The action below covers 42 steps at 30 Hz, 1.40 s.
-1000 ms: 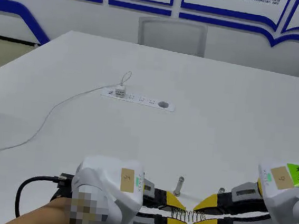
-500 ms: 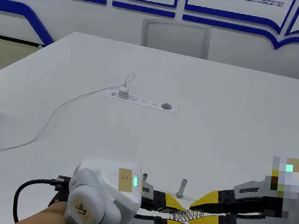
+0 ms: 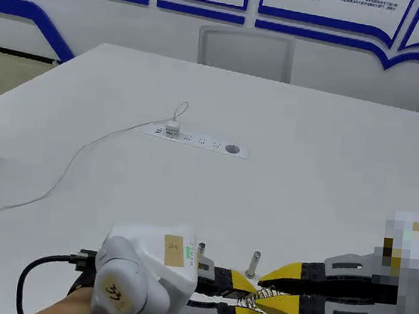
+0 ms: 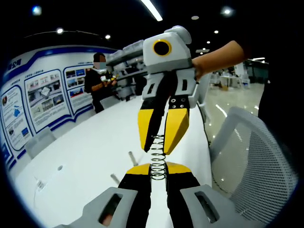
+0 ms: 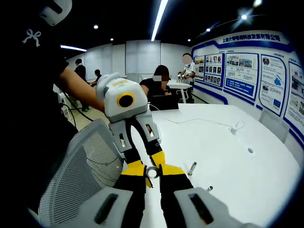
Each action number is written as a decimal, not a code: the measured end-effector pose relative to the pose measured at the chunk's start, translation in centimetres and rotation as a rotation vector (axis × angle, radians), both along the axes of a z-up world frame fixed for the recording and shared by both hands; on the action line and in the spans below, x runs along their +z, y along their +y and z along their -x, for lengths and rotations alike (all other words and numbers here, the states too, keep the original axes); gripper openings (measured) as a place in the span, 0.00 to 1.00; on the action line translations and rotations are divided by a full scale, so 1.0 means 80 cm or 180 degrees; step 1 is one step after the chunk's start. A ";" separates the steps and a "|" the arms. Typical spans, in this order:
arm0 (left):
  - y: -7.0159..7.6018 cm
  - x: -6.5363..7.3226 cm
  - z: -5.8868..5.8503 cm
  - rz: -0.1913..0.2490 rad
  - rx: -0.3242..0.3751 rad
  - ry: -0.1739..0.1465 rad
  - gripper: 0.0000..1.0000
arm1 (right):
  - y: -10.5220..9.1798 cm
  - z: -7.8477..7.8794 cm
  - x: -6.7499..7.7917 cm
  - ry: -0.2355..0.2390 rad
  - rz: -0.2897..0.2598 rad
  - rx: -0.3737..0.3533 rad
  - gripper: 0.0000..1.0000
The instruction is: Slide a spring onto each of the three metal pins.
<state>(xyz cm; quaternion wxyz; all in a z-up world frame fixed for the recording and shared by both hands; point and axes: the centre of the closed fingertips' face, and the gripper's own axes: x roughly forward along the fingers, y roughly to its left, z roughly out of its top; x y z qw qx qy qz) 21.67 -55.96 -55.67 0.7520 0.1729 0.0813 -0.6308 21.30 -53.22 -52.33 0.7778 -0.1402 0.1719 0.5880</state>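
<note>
Fingers (image 4: 179, 169) of our left gripper (image 4: 159, 171) clenched on one end of the spring (image 4: 158, 159), our right gripper (image 4: 159, 146) pinching its other end, upright metal pin (image 3: 253, 263) just behind the spring on the tabletop (image 3: 325, 190), power strip (image 3: 196, 139) well beyond.

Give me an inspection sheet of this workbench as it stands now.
Surface: white table, smooth.
Job's things: one spring spans between the two grippers. A metal pin and a second pin stand upright, with no spring on either.
Clutter: power strip with a small white plug in it.
Grippers: left gripper shut on one end of the spring, right gripper shut on the other.
Cables: white cable runs from the plug off to the left; black cable at the left gripper.
Surroundings: chair at the far side, blue-framed wall boards, people behind.
</note>
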 end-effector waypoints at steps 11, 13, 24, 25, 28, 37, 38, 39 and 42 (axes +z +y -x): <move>-0.002 0.007 -0.005 0.0156 0.0067 0.0020 0.10 | 0.004 -0.008 0.010 0.0006 -0.0098 -0.0107 0.11; -0.002 0.007 -0.005 0.0158 0.0050 0.0012 0.10 | 0.004 -0.008 0.010 0.0031 -0.0099 -0.0115 0.11; -0.003 0.009 -0.006 0.0227 0.0087 0.0045 0.10 | 0.004 -0.013 0.008 0.0187 -0.0214 -0.0261 0.12; -0.003 0.009 -0.007 0.0238 0.0104 0.0048 0.10 | 0.004 -0.013 0.008 0.0151 -0.0208 -0.0261 0.12; -0.002 0.008 -0.007 0.0249 0.0118 0.0053 0.10 | 0.003 -0.013 0.007 0.0181 -0.0190 -0.0278 0.12; -0.002 0.008 -0.008 0.0277 0.0124 0.0061 0.10 | 0.001 -0.013 0.003 0.0206 -0.0157 -0.0298 0.12; -0.002 0.008 -0.008 0.0277 0.0125 0.0063 0.10 | 0.000 -0.013 0.003 0.0203 -0.0155 -0.0299 0.12; -0.002 0.008 -0.008 0.0277 0.0125 0.0062 0.10 | 0.000 -0.013 0.003 0.0194 -0.0153 -0.0297 0.12; -0.002 0.008 -0.009 0.0270 0.0133 0.0057 0.10 | 0.000 -0.012 0.003 0.0174 -0.0155 -0.0293 0.12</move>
